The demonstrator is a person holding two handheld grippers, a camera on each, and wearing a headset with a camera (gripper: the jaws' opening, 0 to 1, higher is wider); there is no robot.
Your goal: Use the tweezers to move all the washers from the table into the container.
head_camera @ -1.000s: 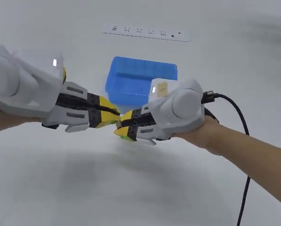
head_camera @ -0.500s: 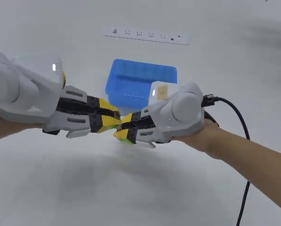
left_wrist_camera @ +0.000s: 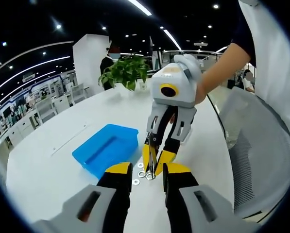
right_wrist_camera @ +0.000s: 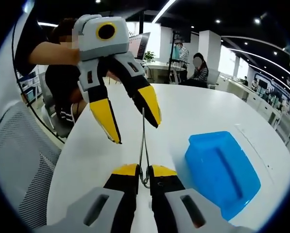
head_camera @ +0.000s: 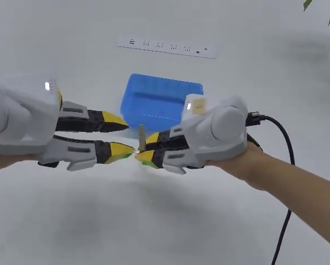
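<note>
Right gripper (right_wrist_camera: 144,169) pinches the tweezers (right_wrist_camera: 144,141) near the container (right_wrist_camera: 222,174); left gripper (head_camera: 129,136) gapes wide, clear of them. Risk: the thin steel may swivel or slip if the left closes off-centre. The long axis runs out along the right jaws, free end toward the left gripper (which end holds the tips, I cannot tell); washers (left_wrist_camera: 138,174) lie beside the container.

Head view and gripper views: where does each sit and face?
Head view: on the headset, looking down at left gripper, right gripper, a forearm, container.
Left gripper view: rides the left gripper, faces right gripper and washers; own fingers below.
Right gripper view: faces the open left gripper; own fingers clamp tweezers.
All share the container and tweezers.
</note>
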